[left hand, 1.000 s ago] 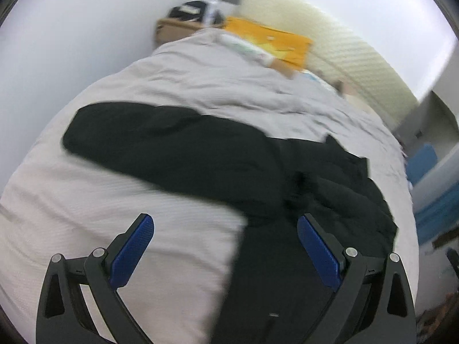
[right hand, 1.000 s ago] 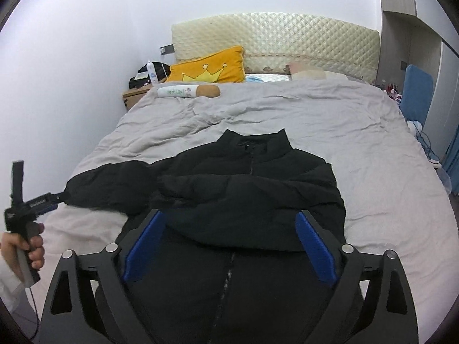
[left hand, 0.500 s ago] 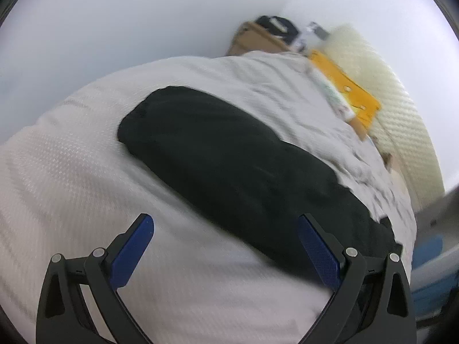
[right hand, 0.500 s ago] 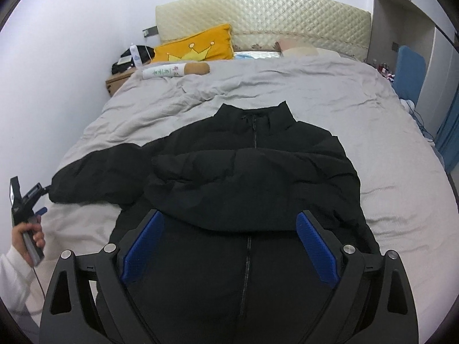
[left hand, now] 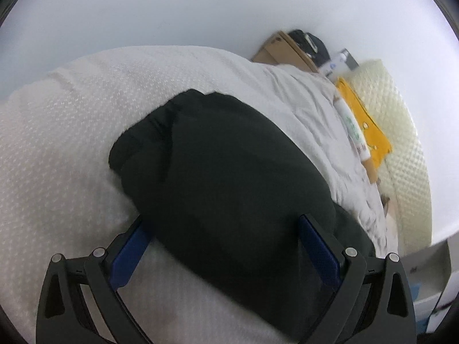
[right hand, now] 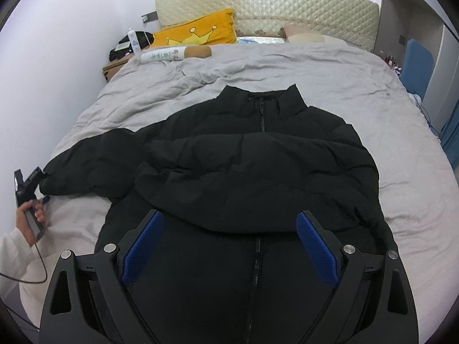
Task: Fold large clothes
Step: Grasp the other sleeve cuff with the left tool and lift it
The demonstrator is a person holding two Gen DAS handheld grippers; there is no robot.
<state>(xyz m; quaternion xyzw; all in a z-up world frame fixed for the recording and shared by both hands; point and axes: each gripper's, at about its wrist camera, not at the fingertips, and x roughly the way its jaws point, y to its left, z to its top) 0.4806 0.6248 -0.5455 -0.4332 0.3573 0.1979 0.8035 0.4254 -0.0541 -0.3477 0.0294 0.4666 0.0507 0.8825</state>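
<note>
A black puffer jacket (right hand: 258, 166) lies face up on the grey duvet (right hand: 315, 71), collar toward the headboard. One sleeve is folded across the chest (right hand: 243, 186). The other sleeve (right hand: 94, 160) stretches out to the left. My left gripper (left hand: 223, 238) is open and low over that sleeve (left hand: 223, 157), one blue finger on each side of it. In the right wrist view the left gripper (right hand: 28, 183) shows at the cuff end, held in a hand (right hand: 28, 218). My right gripper (right hand: 229, 238) is open above the jacket's lower front and zipper, holding nothing.
A yellow crown pillow (right hand: 198, 28), a white bolster (right hand: 175, 54) and a quilted headboard (right hand: 272, 0) are at the bed's far end. A nightstand (right hand: 114, 68) with dark items stands at the far left, a blue chair (right hand: 416, 63) on the right. The white wall runs along the left.
My left gripper has swung toward the outstretched sleeve and dropped close, so the sleeve now lies between its open fingers. The right gripper has shifted only a little over the jacket front.
</note>
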